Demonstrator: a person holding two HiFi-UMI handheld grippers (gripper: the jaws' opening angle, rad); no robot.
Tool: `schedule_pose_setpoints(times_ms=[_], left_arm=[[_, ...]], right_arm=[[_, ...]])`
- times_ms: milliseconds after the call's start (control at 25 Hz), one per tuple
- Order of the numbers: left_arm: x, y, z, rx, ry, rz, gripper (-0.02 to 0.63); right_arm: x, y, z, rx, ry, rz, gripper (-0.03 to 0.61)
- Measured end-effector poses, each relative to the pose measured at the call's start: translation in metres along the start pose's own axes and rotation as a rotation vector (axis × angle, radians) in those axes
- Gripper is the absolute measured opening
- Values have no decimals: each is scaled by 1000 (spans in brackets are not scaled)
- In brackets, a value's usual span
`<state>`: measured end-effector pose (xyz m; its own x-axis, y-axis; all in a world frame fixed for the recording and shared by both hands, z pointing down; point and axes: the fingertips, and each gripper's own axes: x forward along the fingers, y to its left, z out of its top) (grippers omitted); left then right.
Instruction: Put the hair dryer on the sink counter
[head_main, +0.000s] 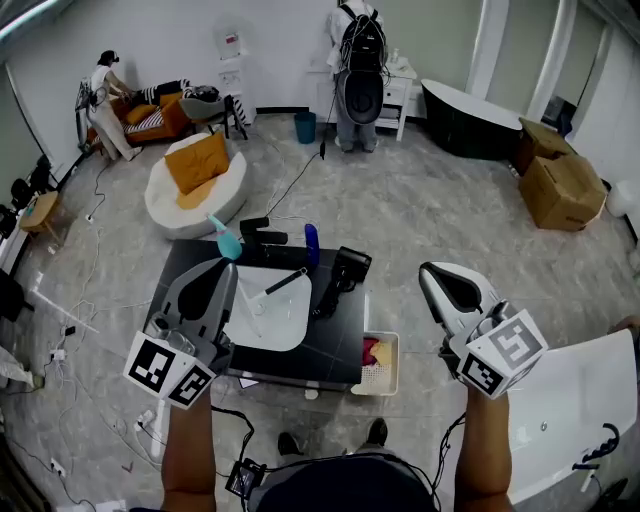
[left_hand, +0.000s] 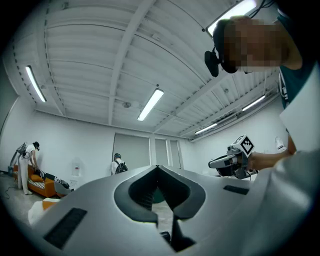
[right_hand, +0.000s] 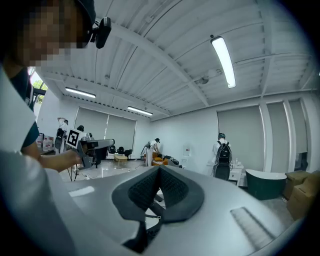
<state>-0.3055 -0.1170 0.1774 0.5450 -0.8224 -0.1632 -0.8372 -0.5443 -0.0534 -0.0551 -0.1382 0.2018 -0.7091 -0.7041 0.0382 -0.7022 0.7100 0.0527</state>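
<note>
The black hair dryer (head_main: 347, 268) lies on the dark table (head_main: 335, 350), just right of the white basin (head_main: 260, 325), with what looks like its cord trailing toward the basin's rim. We hold both claws raised on the near side, apart from it. Our left claw (head_main: 226, 272) and right claw (head_main: 430, 272) are each pressed together on nothing. The risk we see is that cord: a claw reaching back in could snag it and drag the dryer into the basin.

Black hair dryer (head_main: 350, 268), black counter (head_main: 335, 350), white sink (head_main: 275, 325), teal spray bottle (head_main: 226, 240), blue bottle (head_main: 311, 243). Grey left gripper (head_main: 231, 264) and right gripper (head_main: 427, 271), each with black-and-white square markers. Orange cushion (head_main: 198, 162), brown boxes (head_main: 560, 185), grey marbled floor (head_main: 430, 210).
</note>
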Motion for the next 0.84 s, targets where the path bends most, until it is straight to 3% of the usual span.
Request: schedule_pose_setpoints(times_ms=[360,840], left_arm=[[-26,-18,42,32,-52,-39,6],[-38,-52,55,28,-53,-97,6]], right_arm=[[-4,30,33,-34,-44,30,9],[-24,46,50,-54,-65,34,9]])
